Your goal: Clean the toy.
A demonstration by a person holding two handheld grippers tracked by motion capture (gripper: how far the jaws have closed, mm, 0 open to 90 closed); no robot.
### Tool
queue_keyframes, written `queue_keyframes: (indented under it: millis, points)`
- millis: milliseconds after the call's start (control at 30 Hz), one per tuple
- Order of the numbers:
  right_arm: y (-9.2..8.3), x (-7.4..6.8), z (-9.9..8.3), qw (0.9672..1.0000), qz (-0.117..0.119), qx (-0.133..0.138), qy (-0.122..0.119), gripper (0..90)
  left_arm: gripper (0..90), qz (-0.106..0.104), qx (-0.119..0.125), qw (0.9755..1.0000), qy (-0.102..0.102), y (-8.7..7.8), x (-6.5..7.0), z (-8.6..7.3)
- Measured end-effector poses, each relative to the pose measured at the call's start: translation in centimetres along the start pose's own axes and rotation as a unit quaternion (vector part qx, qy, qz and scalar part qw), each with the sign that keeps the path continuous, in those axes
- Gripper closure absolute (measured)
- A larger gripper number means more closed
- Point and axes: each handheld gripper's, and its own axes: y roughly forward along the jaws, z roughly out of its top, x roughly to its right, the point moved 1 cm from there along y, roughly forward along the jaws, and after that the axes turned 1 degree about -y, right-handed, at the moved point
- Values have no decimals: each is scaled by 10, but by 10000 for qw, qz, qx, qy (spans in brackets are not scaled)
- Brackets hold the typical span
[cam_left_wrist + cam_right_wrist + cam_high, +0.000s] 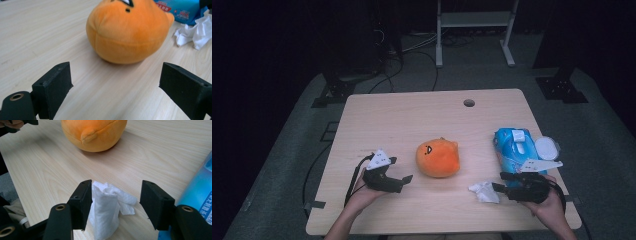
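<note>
Lying crumpled on the counter between the spread jaws of the right gripper (115,203), the white tissue (107,207) touches one pad but isn't pinched; it looks feather-light and limp, best taken at its upright bunched fold. Ahead of the left gripper (115,86), also spread and empty, sits the soft orange plush (127,32). From above, the blue wipes pack (512,147) shows its open lid, beside the right gripper.
</note>
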Motion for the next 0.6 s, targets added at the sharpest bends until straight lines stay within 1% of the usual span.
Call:
queue_keyframes:
  millis: [67, 267, 333, 367, 433, 533, 600]
  points:
    - [0, 0, 0, 10000, -9, -5, -9, 415, 101, -1, 9, 10000, -46, -2, 0, -5]
    - [0, 0, -1, 10000, -25, -19, -18, 412, 98, 46, -75, 9999, -141, -10, 0, -26]
    - [0, -1, -2, 10000, -36, -41, -21, 412, 98, 92, -111, 9998, -112, -14, 1, -32]
    - [0, -2, -2, 10000, -50, -28, -51, 412, 98, 107, -108, 9998, -129, -16, 1, -33]
    - [-1, -2, -2, 10000, -40, -24, -34, 412, 98, 139, -68, 9998, -146, -18, 1, -34]
    - [-1, -1, -3, 10000, -52, -11, -31, 412, 98, 328, -40, 9994, -49, -20, 1, -35]
    - [-1, 0, -4, 10000, -76, 8, -38, 412, 97, 321, -22, 9994, -116, -20, -1, -37]
